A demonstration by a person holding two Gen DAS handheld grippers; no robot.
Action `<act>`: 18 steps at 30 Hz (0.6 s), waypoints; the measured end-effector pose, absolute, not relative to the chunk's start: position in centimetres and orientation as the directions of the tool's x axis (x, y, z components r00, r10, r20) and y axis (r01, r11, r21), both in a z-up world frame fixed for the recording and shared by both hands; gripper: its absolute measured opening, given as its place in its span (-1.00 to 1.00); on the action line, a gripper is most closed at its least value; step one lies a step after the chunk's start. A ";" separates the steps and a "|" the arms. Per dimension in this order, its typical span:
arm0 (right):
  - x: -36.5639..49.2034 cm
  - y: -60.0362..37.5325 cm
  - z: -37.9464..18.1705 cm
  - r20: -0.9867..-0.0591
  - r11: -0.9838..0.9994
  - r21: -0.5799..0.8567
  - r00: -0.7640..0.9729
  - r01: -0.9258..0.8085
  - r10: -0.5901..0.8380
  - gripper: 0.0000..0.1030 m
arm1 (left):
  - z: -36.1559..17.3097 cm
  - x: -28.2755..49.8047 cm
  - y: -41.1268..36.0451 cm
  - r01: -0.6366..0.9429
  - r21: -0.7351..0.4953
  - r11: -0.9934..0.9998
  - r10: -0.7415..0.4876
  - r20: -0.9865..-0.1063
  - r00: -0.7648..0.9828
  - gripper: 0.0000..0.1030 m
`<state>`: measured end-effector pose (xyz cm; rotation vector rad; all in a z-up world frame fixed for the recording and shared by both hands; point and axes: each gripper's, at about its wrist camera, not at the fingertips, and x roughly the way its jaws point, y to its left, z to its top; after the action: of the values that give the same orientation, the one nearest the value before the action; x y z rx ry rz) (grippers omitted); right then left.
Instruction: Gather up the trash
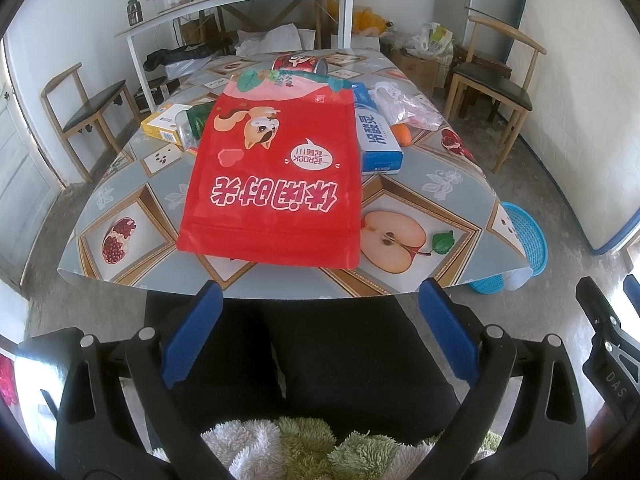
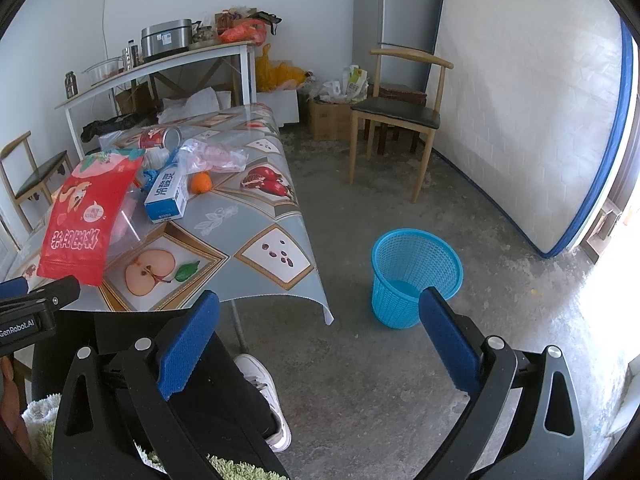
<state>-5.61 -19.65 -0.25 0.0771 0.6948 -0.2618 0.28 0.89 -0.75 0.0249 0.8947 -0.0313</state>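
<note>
**Both grippers wide apart and empty before a littered table**

The left gripper [image 1: 320, 312] hangs short of the table's near edge, its blue pads spread wide with nothing between them; below it lie dark trousers and a fluffy green-and-white cloth [image 1: 280, 444]. The right gripper [image 2: 320, 320] is likewise spread wide and empty, held over bare concrete floor with a white shoe [image 2: 264, 392] beneath its left finger. Each tool shows at the edge of the other's view.

Straight ahead of the left gripper, nearest on the table [image 1: 400, 280], lies a large red snack bag [image 1: 276, 176], flat, its print upside down from this side and its bottom seam close to the table's near edge. Touching the bag's right side is a blue-and-white carton [image 1: 378, 140], lying lengthwise. Just right of the carton sits a small orange fruit [image 1: 402, 134], and beyond it a crumpled clear plastic bag [image 1: 408, 108]. To the left of the red bag are a yellow box [image 1: 162, 124] and a clear bottle with a green label [image 1: 192, 124], partly tucked under the bag's edge. Farthest, past the top of the red bag, a red can [image 1: 300, 65] lies on its side.

A blue mesh wastebasket [image 2: 414, 276] stands upright on the floor just ahead of the right gripper, beside its right finger and well apart from the table's corner; it looks empty inside. Beyond it stand a wooden chair [image 2: 396, 116] and a grey refrigerator [image 2: 396, 20] against the far wall.
</note>
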 end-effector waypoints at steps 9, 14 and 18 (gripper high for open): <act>-5.5 -20.2 -0.7 -0.649 0.966 -0.011 0.733 0.257 -0.203 0.88 | -0.8 0.3 1.0 0.035 0.007 0.999 -0.017 -0.781 0.625 0.83; -4.9 -20.1 -0.8 -0.654 0.969 -0.006 0.732 0.246 -0.190 0.88 | -1.6 0.1 1.1 0.023 0.006 1.000 -0.010 -0.778 0.629 0.83; -4.4 -20.0 -0.8 -0.657 0.973 -0.007 0.733 0.231 -0.179 0.88 | -1.8 0.1 1.2 0.022 -0.001 1.000 -0.015 -0.779 0.627 0.83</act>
<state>-4.39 -20.02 -0.84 0.0767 0.7139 -0.2253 0.11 1.22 -1.80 0.0091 0.8929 -0.0212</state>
